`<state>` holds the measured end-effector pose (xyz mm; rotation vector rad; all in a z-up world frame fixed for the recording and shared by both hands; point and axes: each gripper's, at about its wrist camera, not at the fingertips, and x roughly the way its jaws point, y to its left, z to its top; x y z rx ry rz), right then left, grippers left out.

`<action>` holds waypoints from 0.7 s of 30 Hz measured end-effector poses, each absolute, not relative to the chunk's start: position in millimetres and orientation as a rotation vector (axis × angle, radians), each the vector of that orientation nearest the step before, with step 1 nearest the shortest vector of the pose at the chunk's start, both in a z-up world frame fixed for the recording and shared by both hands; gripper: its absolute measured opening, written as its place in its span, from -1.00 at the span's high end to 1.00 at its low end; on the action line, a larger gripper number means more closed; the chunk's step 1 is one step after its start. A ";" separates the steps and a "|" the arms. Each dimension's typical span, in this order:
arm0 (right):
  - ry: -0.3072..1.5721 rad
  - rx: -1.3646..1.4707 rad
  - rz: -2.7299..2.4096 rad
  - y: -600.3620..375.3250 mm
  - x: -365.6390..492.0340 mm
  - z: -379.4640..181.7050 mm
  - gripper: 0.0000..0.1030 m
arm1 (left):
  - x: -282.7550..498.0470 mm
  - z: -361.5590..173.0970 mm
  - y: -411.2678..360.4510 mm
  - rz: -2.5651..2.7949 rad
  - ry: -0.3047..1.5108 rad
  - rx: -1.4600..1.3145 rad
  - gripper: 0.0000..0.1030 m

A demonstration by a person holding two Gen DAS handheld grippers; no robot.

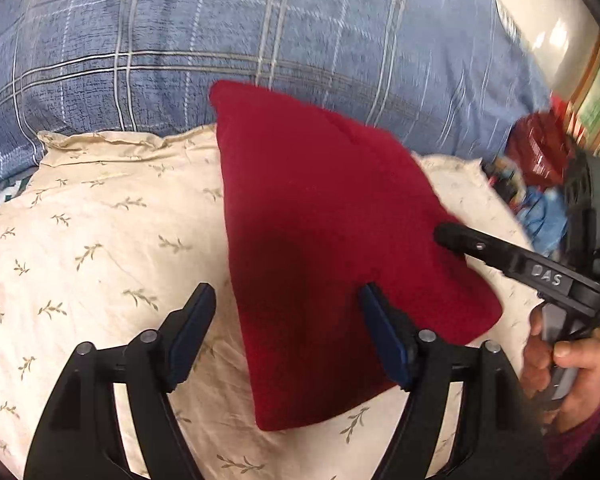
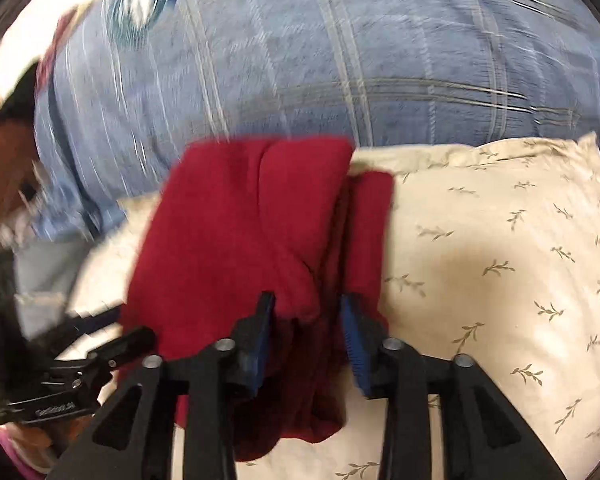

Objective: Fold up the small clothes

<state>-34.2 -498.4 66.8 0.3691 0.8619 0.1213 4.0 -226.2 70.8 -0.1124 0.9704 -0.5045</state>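
A dark red garment lies folded on a cream pillow with a leaf print. My left gripper is open just above the garment's near left edge, one finger over the pillow and one over the cloth. My right gripper reaches in from the right and touches the garment's right side. In the right wrist view the garment shows folded layers, and my right gripper stands open with a fold of red cloth between its fingers. The left gripper shows at the lower left there.
A blue plaid quilt is bunched behind the pillow. Red and blue clothes lie at the far right. The pillow extends to the right of the garment. The right wrist view is motion-blurred.
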 end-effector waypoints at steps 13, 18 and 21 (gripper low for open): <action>0.898 0.513 0.270 -498.3 29.6 22.2 -0.62 | 55.8 34.3 -223.3 -0.594 1.074 -0.308 -0.87; 0.887 0.500 0.263 -491.9 23.6 36.1 0.13 | 51.0 45.0 -235.7 -0.652 1.068 -0.244 -0.33; 0.865 0.513 0.299 -487.2 8.4 55.9 0.24 | 41.7 59.5 -229.5 -0.677 1.057 -0.228 -0.06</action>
